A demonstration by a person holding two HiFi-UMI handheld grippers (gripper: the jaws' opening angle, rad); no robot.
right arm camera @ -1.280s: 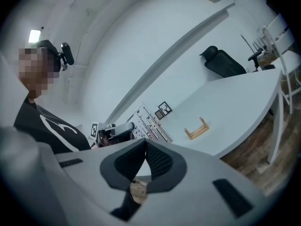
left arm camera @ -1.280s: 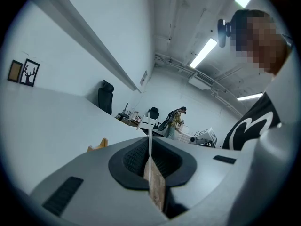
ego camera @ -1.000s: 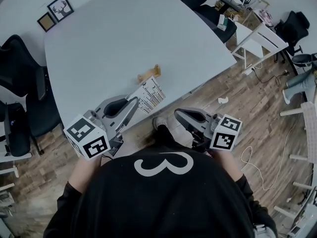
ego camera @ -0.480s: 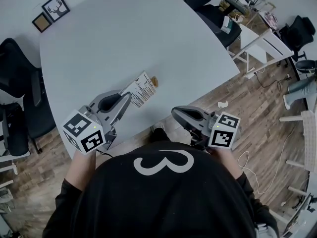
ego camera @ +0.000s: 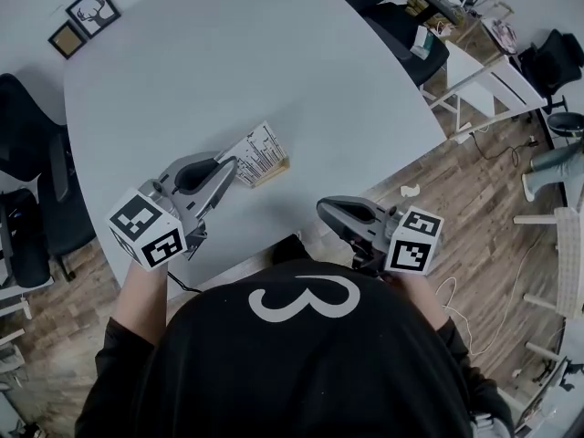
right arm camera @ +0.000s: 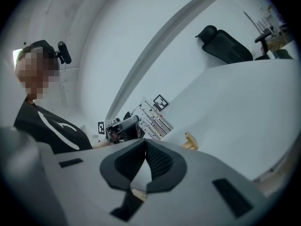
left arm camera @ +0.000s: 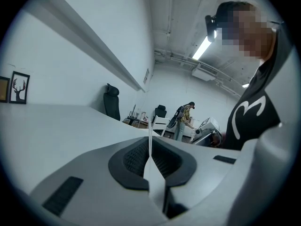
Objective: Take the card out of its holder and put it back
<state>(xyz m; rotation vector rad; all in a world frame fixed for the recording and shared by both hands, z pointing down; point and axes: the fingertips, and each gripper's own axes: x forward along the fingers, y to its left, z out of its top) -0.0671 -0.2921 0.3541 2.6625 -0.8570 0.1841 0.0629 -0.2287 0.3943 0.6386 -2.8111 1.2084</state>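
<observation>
My left gripper (ego camera: 228, 167) is shut on the white printed card (ego camera: 257, 153) and holds it over the grey table (ego camera: 228, 62). In the head view the card covers most of the small wooden holder (ego camera: 282, 163). Seen along the left gripper's own jaws, the card (left arm camera: 149, 149) stands edge-on, pinched between the pads. The right gripper view has the card (right arm camera: 153, 114) up and to the left of the holder (right arm camera: 190, 141), apart from it, with the left gripper (right arm camera: 123, 127) behind. My right gripper (ego camera: 322, 210) hangs shut off the table's near edge with nothing in it.
Two framed pictures (ego camera: 80, 22) lie at the table's far left corner. Black office chairs stand at the left (ego camera: 27, 126) and at the far side (ego camera: 392, 16). White furniture and cables (ego camera: 474, 80) are on the wooden floor to the right.
My left gripper has carried the card away from the table's near edge toward the holder, which the card now mostly covers in the head view. The right gripper has stayed in place.
</observation>
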